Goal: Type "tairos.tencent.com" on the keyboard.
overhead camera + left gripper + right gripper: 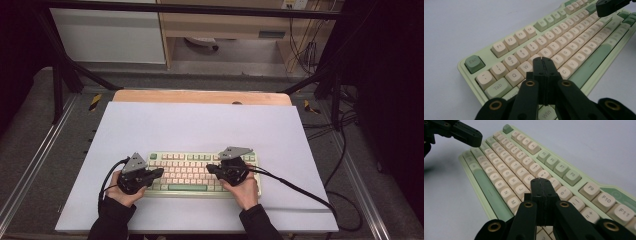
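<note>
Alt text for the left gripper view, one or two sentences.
The left gripper, jaws shut with nothing between them, points its tip at the E-R-D keys of a pale green keyboard with cream keycaps on a white table. The right gripper hangs over the keyboard's far end.

Bare mat [200, 127] behind keyboard [187, 172]; no obstacles.

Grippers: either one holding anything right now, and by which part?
Nothing is held. The left gripper and the right gripper both have their jaws shut with nothing between them, poised over the keyboard keys.
</note>
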### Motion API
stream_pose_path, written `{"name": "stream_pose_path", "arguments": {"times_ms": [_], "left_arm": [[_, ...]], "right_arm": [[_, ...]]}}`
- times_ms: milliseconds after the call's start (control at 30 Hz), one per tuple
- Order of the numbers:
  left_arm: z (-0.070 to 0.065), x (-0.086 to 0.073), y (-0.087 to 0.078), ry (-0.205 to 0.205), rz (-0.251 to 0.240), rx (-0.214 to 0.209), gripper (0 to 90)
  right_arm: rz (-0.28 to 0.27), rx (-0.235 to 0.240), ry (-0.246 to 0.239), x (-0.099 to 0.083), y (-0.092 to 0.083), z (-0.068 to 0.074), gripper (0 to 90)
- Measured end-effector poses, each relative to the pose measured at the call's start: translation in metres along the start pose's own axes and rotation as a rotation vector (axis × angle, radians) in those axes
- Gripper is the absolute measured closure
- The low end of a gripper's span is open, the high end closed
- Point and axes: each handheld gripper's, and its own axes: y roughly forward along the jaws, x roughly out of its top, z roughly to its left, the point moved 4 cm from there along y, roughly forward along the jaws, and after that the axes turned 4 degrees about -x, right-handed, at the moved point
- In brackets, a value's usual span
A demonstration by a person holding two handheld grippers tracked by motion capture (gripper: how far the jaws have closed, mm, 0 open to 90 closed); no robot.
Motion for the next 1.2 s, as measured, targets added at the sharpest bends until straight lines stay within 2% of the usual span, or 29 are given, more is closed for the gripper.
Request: {"name": "stream_pose_path", "arguments": {"times_ms": [667, 933, 1200], "left_arm": [[-0.009, 0.016, 0.011, 0.021, 0.001, -0.005, 90.0], [-0.013, 0.025, 0.025, 0.028, 0.012, -0.012, 90.0], [-0.013, 0.025, 0.043, 0.027, 0.044, -0.002, 90.0]], "right_arm": [[0.002, 0.006, 0.025, -0.020, -0.025, -0.012, 90.0], [0.000, 0.007, 0.033, -0.027, -0.030, -0.016, 90.0], [0.000, 0.006, 0.036, -0.032, -0.033, -0.017, 90.0]]}}
